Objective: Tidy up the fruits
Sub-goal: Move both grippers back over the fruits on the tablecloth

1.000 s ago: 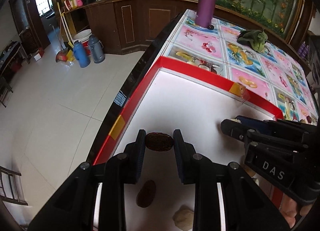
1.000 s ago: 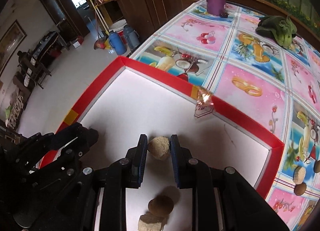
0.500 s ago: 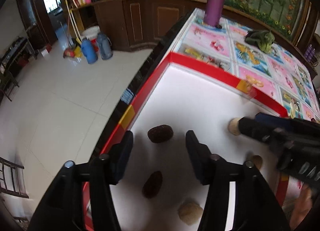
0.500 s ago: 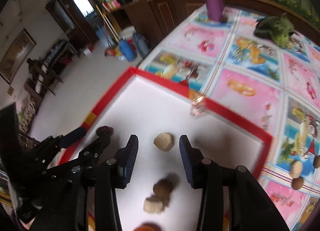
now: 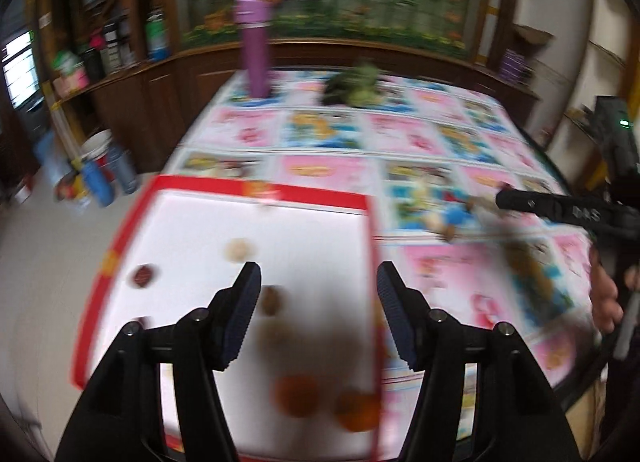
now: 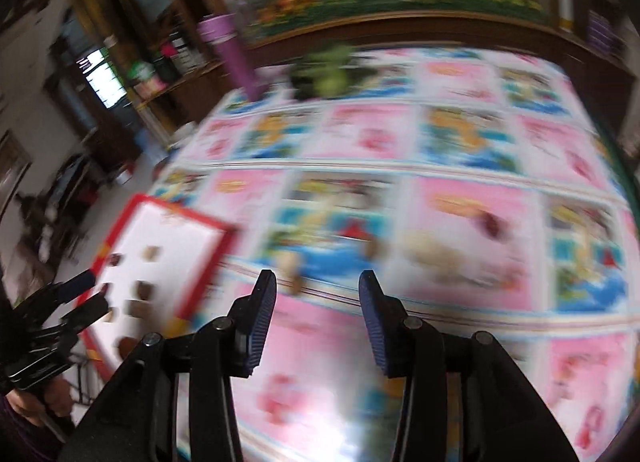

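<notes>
Tablecloth (image 6: 460, 221), patterned pink and blue, covers most of the table and lies largely bare toward its far edge. Nearer, the red-rimmed white tray (image 5: 256, 186) sits at the table's left corner, holding blurred fruits (image 5: 240, 250); a few more fruits (image 6: 290, 262) lie loose on the cloth just beyond its right rim. A purple bottle (image 5: 256, 49) and something green (image 5: 356, 85) stand far back. The left gripper (image 5: 319, 274) hovers over the tray, jaws opening, nothing between them. The right gripper (image 6: 316, 282) hangs over the cloth, jaws apart and empty.

place: home dining room | cues: fruit-print tablecloth (image 5: 400, 133); wooden cabinets (image 5: 132, 101); thermos (image 5: 256, 49)
</notes>
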`<state>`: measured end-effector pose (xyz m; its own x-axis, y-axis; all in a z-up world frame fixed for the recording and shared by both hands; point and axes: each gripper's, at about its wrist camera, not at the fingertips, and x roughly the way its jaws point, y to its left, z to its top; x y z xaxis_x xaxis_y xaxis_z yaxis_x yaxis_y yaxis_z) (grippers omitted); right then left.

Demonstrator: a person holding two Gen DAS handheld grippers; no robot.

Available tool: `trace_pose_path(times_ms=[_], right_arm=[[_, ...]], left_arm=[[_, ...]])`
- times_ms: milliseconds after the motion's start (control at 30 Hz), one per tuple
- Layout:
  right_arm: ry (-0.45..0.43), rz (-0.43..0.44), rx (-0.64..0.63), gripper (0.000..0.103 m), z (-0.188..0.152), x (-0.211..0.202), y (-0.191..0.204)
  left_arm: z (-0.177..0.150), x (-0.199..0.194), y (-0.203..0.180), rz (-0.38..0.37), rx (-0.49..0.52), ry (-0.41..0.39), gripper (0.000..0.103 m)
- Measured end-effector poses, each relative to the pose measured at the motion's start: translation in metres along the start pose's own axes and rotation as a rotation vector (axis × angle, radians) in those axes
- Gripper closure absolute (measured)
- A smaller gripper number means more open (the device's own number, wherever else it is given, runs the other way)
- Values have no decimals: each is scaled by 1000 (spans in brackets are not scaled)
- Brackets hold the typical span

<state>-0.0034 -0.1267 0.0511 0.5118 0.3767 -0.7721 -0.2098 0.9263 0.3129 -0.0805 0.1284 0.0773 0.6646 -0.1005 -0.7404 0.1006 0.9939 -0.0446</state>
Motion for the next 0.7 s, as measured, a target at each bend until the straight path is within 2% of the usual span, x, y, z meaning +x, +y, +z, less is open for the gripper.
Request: trace_pose_path(times_ms=[67,133,333,433,533,633,667,700], right_arm=[[22,-6,28,59,-5,6,-17],[43,39,39,59,-12,11,-21],[72,141,-85,59,-20,38,29],[58,113,-150,59,-14,56,57],[64,105,-157,62,-10,70,60],[85,92,-161,73,-9,84,60],[93,89,-158,83,-11,86,58],[89,100,-150,83,-12,85,55]], left_arm=[[1,11,-22,-24,28,21,42],[-1,20,-41,-40,51,47,42],[-1,44,-66,-46,71,113,42],[1,41,-65,-26,72,108,42],[5,39,-60,-7,67,111,42],[8,36,-56,8,63,102,42],[8,37,-56,10,64,102,42],[9,37,-56,9,63,103,42]])
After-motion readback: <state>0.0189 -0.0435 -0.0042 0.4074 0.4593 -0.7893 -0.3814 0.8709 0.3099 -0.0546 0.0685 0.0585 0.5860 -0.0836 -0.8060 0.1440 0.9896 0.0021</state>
